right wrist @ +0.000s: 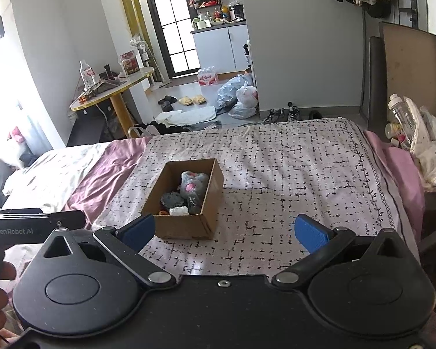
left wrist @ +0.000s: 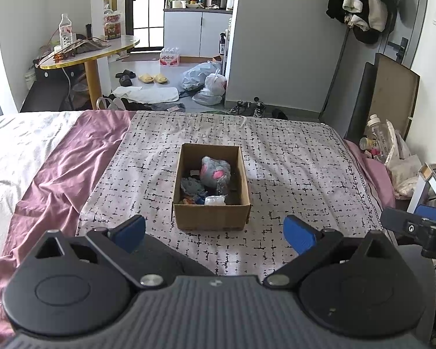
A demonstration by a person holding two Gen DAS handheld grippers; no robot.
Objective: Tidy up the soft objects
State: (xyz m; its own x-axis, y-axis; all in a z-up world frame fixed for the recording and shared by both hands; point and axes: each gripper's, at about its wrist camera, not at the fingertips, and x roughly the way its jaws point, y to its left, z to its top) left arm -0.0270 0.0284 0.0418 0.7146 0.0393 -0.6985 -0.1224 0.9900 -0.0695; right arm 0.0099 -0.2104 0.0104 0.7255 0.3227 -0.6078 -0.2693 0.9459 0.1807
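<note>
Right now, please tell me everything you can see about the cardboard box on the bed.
The cardboard box is plain brown, rectangular, open-topped and upright. It rests on the black-and-white patterned cover over the bed. Inside lie a grey plush toy with pink patches, darker grey soft items and something white. Neither claw touches it.

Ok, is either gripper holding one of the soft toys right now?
No: the left gripper and right gripper are both open and empty, and the grey plush lies in the cardboard box.

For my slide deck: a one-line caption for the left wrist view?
Open left gripper faces a cardboard box of soft toys on the bed.
</note>
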